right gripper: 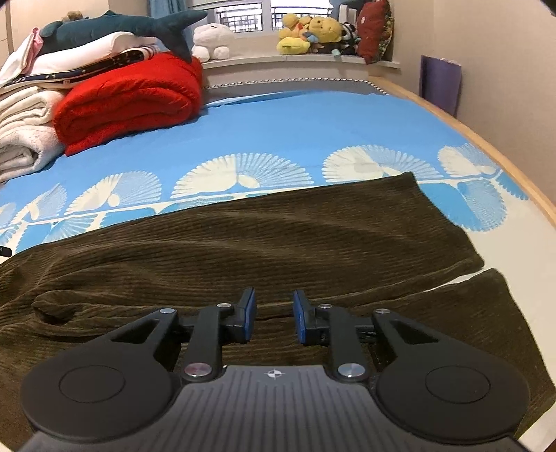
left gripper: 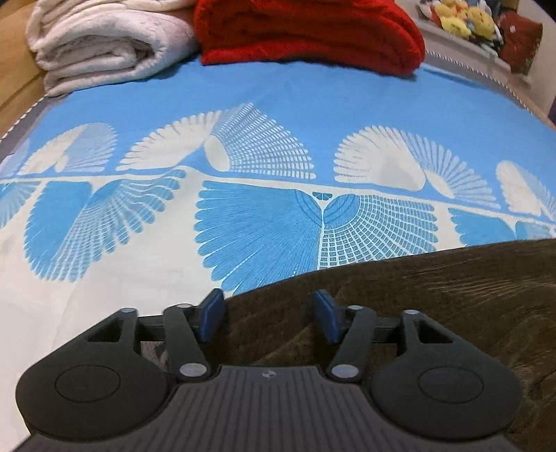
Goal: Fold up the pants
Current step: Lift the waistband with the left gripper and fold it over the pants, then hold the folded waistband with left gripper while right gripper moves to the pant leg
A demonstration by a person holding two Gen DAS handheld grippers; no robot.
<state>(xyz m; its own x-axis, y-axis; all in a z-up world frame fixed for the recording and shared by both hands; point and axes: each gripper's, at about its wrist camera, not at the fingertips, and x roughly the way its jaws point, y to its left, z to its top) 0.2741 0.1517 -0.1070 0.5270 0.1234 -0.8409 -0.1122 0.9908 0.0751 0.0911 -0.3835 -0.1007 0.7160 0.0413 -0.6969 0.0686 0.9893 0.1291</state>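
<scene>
Dark brown corduroy pants (right gripper: pixel 278 236) lie flat across the blue and white bed sheet (right gripper: pixel 312 121), both legs stretching to the right with a split between them at the far right. My right gripper (right gripper: pixel 273 313) rests low on the cloth near the seam between the legs, its blue pads a narrow gap apart with a ridge of corduroy pinched between them. In the left wrist view the pants (left gripper: pixel 434 295) fill the lower right. My left gripper (left gripper: pixel 269 307) hovers at their upper edge, jaws wide, with nothing gripped.
A rolled red blanket (right gripper: pixel 128 97) and folded white blankets (right gripper: pixel 21 139) sit at the head of the bed, also seen as red blanket (left gripper: pixel 305 31) and white blanket (left gripper: pixel 104 41). Plush toys (right gripper: pixel 309 33) line the windowsill. The wooden bed edge (right gripper: pixel 486 139) curves along the right.
</scene>
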